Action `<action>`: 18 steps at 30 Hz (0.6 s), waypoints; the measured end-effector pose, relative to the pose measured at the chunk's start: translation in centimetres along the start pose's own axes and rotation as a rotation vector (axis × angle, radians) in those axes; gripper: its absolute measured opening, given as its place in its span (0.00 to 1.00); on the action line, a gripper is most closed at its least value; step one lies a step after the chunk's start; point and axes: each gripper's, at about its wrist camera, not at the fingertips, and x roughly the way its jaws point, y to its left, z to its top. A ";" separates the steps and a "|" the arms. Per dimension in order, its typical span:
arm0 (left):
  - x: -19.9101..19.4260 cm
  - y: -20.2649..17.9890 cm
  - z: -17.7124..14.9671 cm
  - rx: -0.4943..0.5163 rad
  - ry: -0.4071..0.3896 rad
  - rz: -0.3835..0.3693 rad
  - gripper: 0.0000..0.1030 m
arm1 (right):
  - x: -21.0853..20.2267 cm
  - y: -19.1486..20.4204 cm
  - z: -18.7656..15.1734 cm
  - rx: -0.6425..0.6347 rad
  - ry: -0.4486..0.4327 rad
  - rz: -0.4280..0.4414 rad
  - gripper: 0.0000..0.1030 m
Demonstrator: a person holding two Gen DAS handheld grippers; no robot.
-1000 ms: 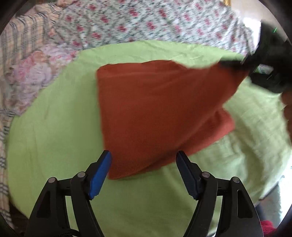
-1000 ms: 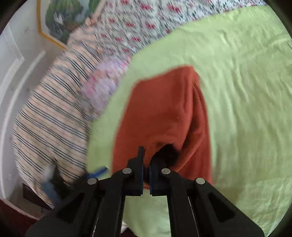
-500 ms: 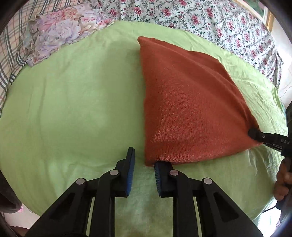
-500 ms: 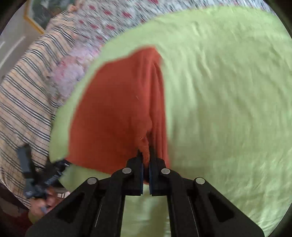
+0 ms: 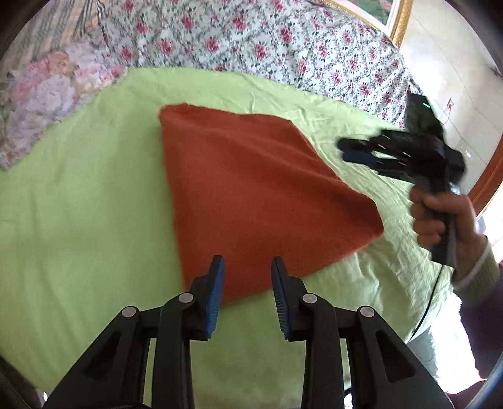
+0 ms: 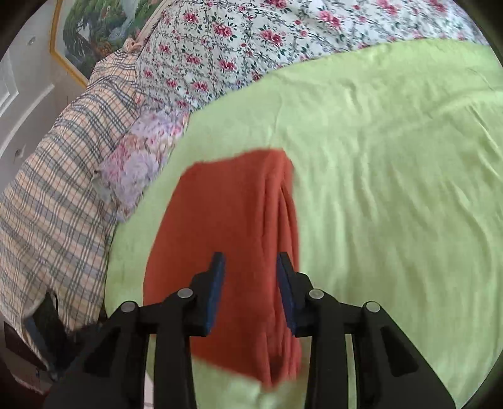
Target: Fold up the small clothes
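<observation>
A folded rust-red knit garment lies flat on the light green sheet. It also shows in the right wrist view, with stacked fold edges along its right side. My left gripper is open and empty, just above the garment's near corner. My right gripper is open and empty above the garment's near end. The right gripper also appears in the left wrist view, held in a hand above the sheet, apart from the garment.
A floral bedspread covers the bed beyond the green sheet. A plaid cloth and a pink-purple floral cloth lie at the left. A framed picture hangs on the wall. The bed edge is at the lower right.
Both grippers have opened. The right gripper let go of the garment's corner and lifted away from it. The garment now lies flat on the sheet.
</observation>
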 end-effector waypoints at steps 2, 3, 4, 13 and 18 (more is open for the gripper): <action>1.6 0.2 0.1 -0.001 0.032 -0.011 0.30 | 2.1 -0.4 1.0 0.014 0.019 -0.015 0.34; 2.3 0.3 0.0 0.001 0.047 -0.012 0.30 | 3.1 -0.3 1.4 0.017 0.028 -0.015 0.34; 2.8 0.4 -0.5 0.000 0.061 -0.009 0.30 | 4.4 -0.6 1.7 0.025 0.054 -0.010 0.34; 4.3 0.0 -1.4 0.022 0.096 -0.003 0.29 | 3.2 -1.1 3.0 0.041 -0.012 -0.003 0.10; 4.4 -0.2 -1.2 0.023 0.108 0.002 0.29 | 6.9 -2.7 1.6 0.005 0.058 -0.108 0.10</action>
